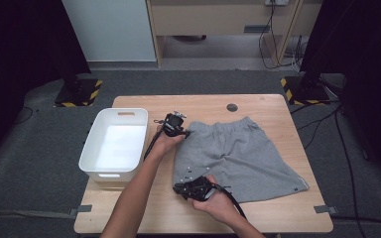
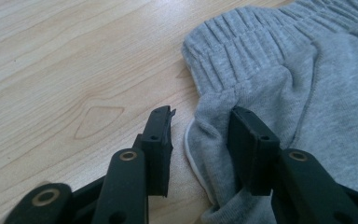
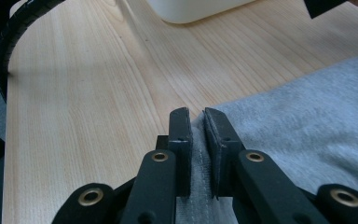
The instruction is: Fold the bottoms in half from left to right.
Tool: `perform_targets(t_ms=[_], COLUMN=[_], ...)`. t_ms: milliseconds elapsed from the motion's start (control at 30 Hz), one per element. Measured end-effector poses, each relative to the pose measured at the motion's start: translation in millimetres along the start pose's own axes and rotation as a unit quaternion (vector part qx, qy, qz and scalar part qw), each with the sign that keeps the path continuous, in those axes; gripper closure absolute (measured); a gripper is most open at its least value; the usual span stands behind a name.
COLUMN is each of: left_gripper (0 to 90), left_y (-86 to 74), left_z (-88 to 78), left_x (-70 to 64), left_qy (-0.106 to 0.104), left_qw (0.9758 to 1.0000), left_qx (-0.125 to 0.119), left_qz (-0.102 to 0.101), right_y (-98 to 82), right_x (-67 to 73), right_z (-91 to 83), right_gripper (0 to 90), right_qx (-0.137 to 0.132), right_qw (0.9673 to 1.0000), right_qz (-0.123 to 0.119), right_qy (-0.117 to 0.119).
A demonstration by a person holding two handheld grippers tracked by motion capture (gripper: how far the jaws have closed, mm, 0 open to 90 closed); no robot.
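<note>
1. Shorts (image 1: 238, 153) are lying spread out flat on the wooden table (image 1: 144, 208), waistband toward the far side, legs fanning toward the near right corner.
2. Right gripper (image 3: 194, 116) has its jaws pinched narrow on the near left hem of the shorts, fabric clearly squeezed between the pads. That grip looks solid.
3. Left gripper (image 2: 203, 114) is the iffy one. Jaws sit partway apart, straddling the left edge just below the waistband, but the pads aren't pressing on it.
4. Biggest risk imo: lifting now would raise only the hem end and the waistband corner would slide out, dragging the whole thing crooked. Closing too shallow could also catch just the top layer.
5. Room-wise: the white bin (image 1: 114, 144) stands just left of the shorts, near the left hand, so a wide leftward swing could bump it. Plenty of bare table on the far side and along the near edge; the right leg comes close to the right edge.
</note>
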State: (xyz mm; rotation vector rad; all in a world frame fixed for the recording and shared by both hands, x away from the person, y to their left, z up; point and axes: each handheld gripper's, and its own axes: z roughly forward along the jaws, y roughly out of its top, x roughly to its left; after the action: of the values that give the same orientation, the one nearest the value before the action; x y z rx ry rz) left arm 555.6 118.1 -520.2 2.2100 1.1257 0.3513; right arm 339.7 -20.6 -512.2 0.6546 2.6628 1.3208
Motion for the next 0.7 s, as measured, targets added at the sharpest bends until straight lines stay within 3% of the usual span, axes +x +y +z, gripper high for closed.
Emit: perform_targets(t_ms=[167,400,500,700], left_gripper=[69.4,82.4,84.2,85.4], left_y=[0.6,3.4,5.9,15.3], left_z=[0.2,-0.3,-5.0,-22.8], left_x=[-7.3,-11.5,-11.1,-10.6], left_qy=[-0.004,0.014,0.017,0.006], left_qw=[0.9999,0.9997,0.9997,0.9994], left_qx=[0.004,0.011,0.002,-0.031], left_qz=[0.012,0.018,0.019,0.013], right_y=[0.1,1.2,2.6,8.9], right_x=[-1.5,-1.3,-1.0,0.5], right_z=[-3.0,-6.2,-8.1,-14.2], right_gripper=[81.9,82.0,82.0,82.2], right_qx=[-0.002,-0.011,-0.014,-0.027], right_qw=[1.0,0.9999,0.9999,0.9996], right_qz=[0.002,0.003,0.004,0.002], right_qy=[-0.003,-0.004,-0.006,-0.006])
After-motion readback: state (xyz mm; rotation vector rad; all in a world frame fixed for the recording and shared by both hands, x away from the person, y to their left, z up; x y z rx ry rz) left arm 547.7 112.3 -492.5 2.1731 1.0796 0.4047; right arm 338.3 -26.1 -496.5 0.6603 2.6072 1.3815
